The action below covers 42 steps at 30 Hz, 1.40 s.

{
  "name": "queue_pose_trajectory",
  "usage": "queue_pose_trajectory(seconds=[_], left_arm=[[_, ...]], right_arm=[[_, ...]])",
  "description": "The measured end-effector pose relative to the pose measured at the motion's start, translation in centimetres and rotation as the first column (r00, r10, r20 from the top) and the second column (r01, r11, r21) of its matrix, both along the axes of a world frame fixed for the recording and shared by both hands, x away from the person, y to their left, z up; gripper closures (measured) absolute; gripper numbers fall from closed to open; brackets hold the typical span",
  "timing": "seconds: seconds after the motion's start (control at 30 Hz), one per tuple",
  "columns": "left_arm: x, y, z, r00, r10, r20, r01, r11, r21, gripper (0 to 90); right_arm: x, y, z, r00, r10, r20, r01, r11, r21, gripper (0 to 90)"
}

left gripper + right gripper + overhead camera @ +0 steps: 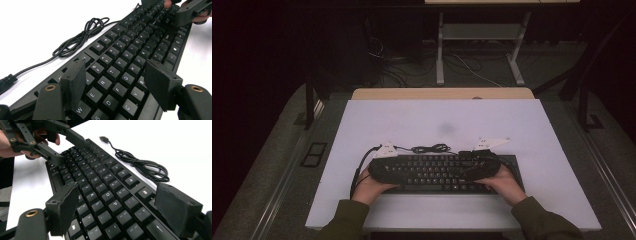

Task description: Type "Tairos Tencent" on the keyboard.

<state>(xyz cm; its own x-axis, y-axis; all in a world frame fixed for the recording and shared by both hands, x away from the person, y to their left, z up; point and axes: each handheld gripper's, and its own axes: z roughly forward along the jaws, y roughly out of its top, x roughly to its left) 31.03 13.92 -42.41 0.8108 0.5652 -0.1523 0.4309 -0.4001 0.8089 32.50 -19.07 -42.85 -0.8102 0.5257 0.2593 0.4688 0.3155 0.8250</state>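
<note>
A dim room with dark floor and a pale desk frame at the back surrounds a white table point(512, 125), lit brightly against the gloom. A black keyboard point(437, 172) lies flat near the table's near edge, roughly centred between its left and right edges, its long side running parallel to that edge. Its black cable point(430, 148) sits in a loose bundle on the table just behind the keyboard, toward the far edge, with the plug end lying free on the white surface. The left gripper point(117, 85) is held over the keyboard's left end, its jaws standing apart above the letter keys; the pads press on nothing, and the keys show plainly in the gap between them. The right gripper point(122, 207) is held over the keyboard's right end, its jaws likewise well apart above the keys and clasping nothing. In the high view each gripper lies low across its end of the keyboard, the person's hands behind them by the near edge and olive sleeves point(347, 220) coming in from the bottom.
</note>
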Motion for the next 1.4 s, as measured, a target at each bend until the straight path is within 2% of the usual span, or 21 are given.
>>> queue_pose_trajectory(seconds=[0.17, 0.37, 0.77, 1.03, 1.27, 1.4], left_arm=[[-0.6, 0.3, 0.2, 1.0000, -0.001, 0.000, 0.001, 0.9999, -0.012, 27.0], [-1.0, 0.9, 0.3, 0.9998, 0.015, 0.010, -0.015, 0.9999, -0.007, 20.5], [-2.3, 2.7, 0.2, 0.9988, 0.038, 0.031, -0.038, 0.9992, -0.011, 14.8], [-3.0, 3.9, 0.2, 0.9960, 0.077, 0.045, -0.076, 0.9969, -0.021, 12.0], [-3.3, 4.4, -0.2, 0.9948, 0.095, 0.036, -0.095, 0.9954, -0.014, 2.9], [-3.4, 4.5, -0.3, 0.9943, 0.099, 0.040, -0.098, 0.9950, -0.019, 1.0]], right_arm=[[-0.4, -1.0, 0.0, 0.9998, -0.018, 0.007, 0.018, 1.000, 0.007, 19.0], [-0.9, -2.1, 0.0, 0.9994, -0.033, 0.013, 0.033, 0.999, 0.006, 19.0], [-2.6, -5.6, 0.2, 0.9958, -0.090, 0.021, 0.089, 0.996, 0.017, 19.0], [-3.7, -7.6, 0.1, 0.9933, -0.112, 0.029, 0.111, 0.994, 0.018, 19.0], [-4.3, -9.1, -0.2, 0.9913, -0.128, 0.029, 0.128, 0.992, 0.013, 19.0], [-4.5, -9.8, -0.3, 0.9892, -0.143, 0.034, 0.142, 0.990, 0.013, 19.0]])
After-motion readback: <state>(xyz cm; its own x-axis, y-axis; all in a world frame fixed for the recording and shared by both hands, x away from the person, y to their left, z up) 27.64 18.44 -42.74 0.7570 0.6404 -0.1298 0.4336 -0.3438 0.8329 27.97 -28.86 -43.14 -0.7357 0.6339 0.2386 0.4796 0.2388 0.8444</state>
